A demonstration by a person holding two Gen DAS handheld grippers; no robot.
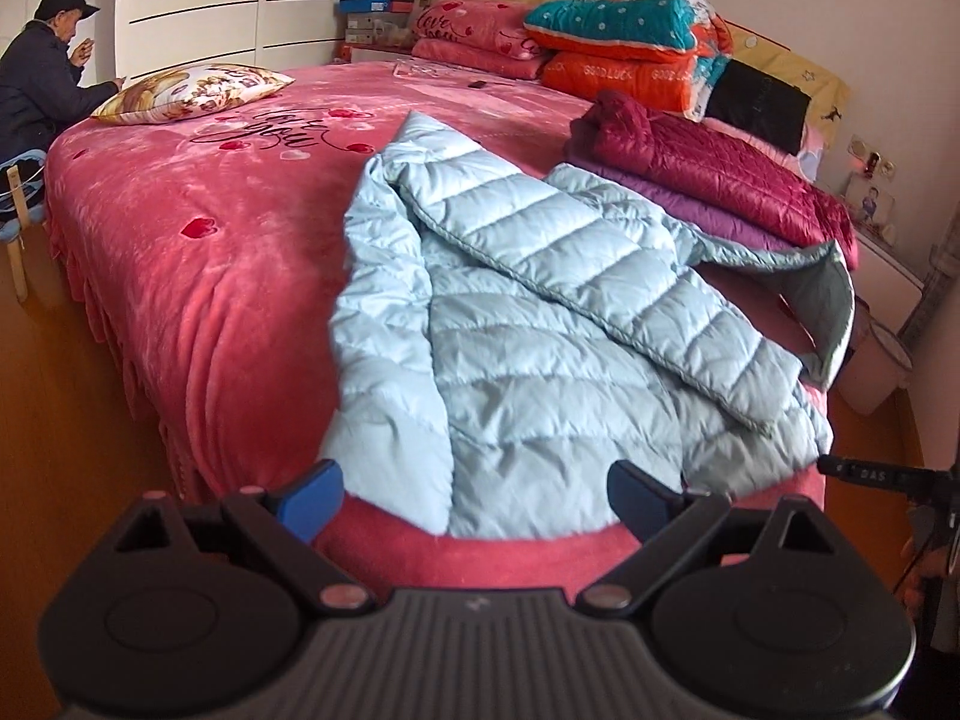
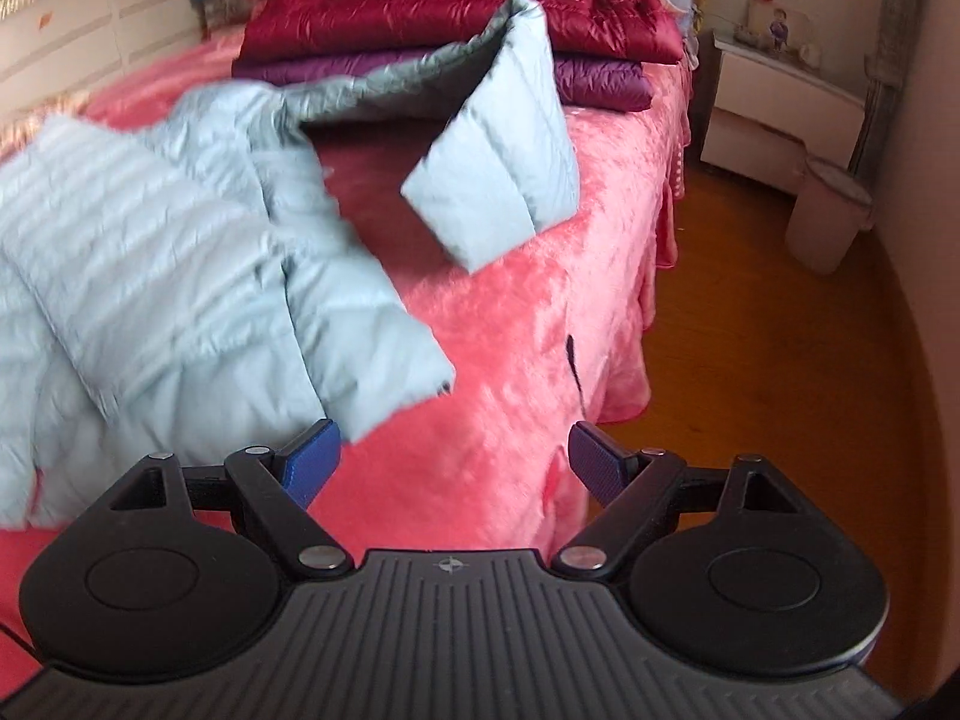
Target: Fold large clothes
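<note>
At the near edge of the bed, my left gripper [image 1: 474, 495] hangs with its blue pads spread wide, empty, the hem of the pale blue quilted jacket [image 1: 540, 324] lying between and just beyond them. My right gripper [image 2: 455, 461] is likewise spread and holds nothing; its left pad [image 2: 312, 462] sits just beside a jacket sleeve cuff, though I cannot tell whether they touch.

The jacket lies on the pink plush bedspread [image 1: 198, 276], partly folded: one front panel turned over the body, a sleeve draped across. In the right wrist view, which is blurred, another part of the jacket stands up with its grey lining showing.

Beyond the jacket, toward the right side of the bed: a folded crimson quilted jacket [image 1: 720, 174] stacked on a folded purple one [image 1: 690, 210]. Farther back, a floral pillow [image 1: 192, 90] at left, and folded blankets [image 1: 624, 48] piled at the head of the bed.

Far left, a person in dark coat and cap [image 1: 42, 66] sits by the white wardrobe [image 1: 240, 0]. Right of bed: white nightstand [image 2: 774, 102], white bin [image 2: 828, 210] on the wooden floor.
</note>
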